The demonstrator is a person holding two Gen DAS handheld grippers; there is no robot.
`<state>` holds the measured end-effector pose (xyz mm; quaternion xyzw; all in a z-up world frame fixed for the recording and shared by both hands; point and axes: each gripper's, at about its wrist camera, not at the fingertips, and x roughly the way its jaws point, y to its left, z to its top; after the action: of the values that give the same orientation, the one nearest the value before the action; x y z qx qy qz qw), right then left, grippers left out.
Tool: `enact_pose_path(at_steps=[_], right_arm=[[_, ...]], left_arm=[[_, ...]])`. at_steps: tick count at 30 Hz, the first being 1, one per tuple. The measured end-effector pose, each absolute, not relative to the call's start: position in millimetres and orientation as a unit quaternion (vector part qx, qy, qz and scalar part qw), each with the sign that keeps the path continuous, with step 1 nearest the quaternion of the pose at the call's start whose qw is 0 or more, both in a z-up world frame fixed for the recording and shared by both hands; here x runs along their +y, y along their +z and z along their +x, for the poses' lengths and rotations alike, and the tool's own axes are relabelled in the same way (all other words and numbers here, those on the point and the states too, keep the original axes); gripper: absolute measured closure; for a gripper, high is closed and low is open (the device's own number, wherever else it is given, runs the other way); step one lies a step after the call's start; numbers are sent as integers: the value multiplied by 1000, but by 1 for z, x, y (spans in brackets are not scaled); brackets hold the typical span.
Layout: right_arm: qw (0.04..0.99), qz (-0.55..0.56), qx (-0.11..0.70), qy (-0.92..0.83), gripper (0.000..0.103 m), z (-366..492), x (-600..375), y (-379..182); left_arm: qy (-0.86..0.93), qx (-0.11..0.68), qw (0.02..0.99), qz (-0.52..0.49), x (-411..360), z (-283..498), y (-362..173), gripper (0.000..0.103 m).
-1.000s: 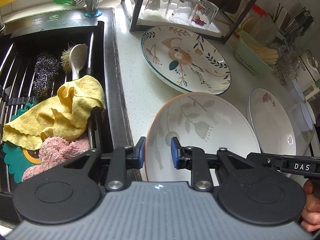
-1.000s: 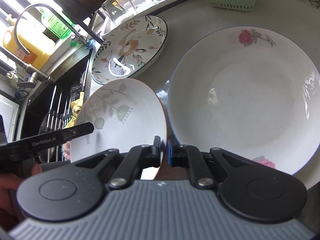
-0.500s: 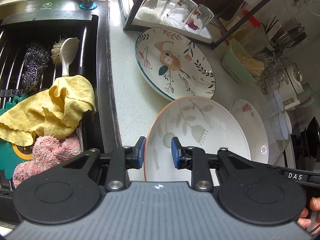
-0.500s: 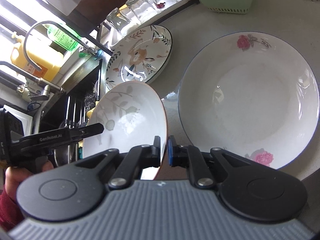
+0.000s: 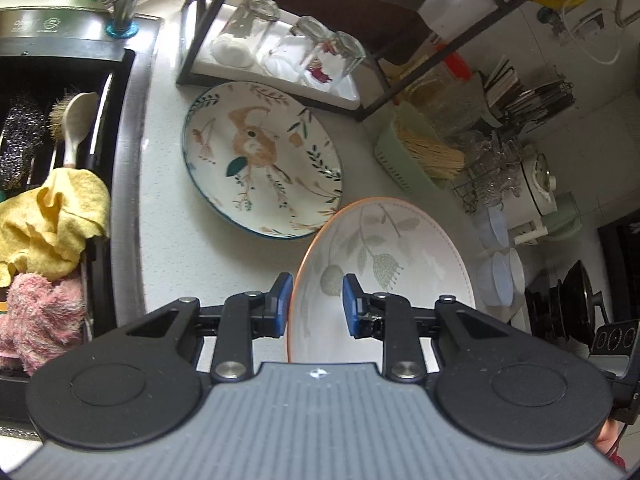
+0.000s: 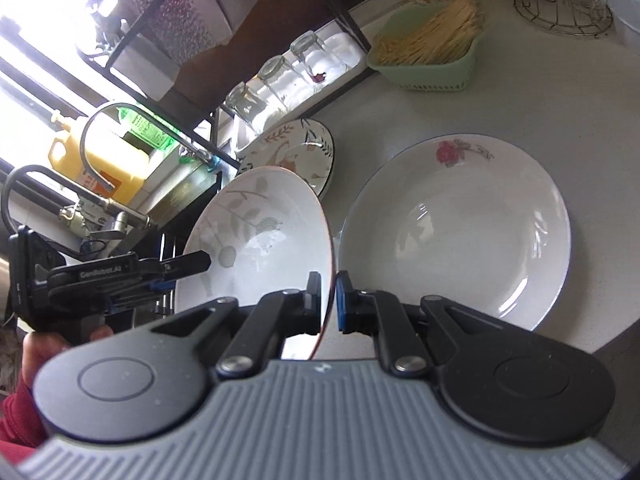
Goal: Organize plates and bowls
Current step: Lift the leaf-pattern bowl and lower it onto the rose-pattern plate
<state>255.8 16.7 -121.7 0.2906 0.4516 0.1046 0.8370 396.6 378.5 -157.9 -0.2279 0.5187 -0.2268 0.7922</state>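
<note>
Left gripper (image 5: 316, 300): your pads clamp the leaf-pattern bowl (image 5: 384, 264) by its rim.
Right gripper (image 6: 328, 300): your jaws pinch the opposite rim.
Bowl: tilted, off the counter (image 6: 540, 104).
Rose plate (image 6: 456, 232): right of your right gripper, flat.

Daylight pours in from the window (image 6: 60, 20) at the upper left of the right wrist view and burns it out to white. Soft glare streaks the rose plate (image 6: 456, 236). The left wrist view is dimmer and evenly lit. Both views bend strongly toward their edges, where detail blurs.
</note>
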Motion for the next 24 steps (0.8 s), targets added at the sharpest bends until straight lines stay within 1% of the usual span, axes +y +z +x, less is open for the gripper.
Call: enact_pose_path(at_steps=[3,10,17,24], right_arm=[[839,296,445,107,93,250,-7,-117],[843,284,445,100,92,249,-57,-122],[832,291,460,105,92,246,-94,-145],[827,284,471,118,92,265,-112,-166]], left_arm=[[-237,525,781,-243,359,394,-158,73],[-240,547,773,-216,295,391,-163,73],[-235,571,761,-199,252,394,-176,73],[-207,577,770,-174,225,416,-189,73]])
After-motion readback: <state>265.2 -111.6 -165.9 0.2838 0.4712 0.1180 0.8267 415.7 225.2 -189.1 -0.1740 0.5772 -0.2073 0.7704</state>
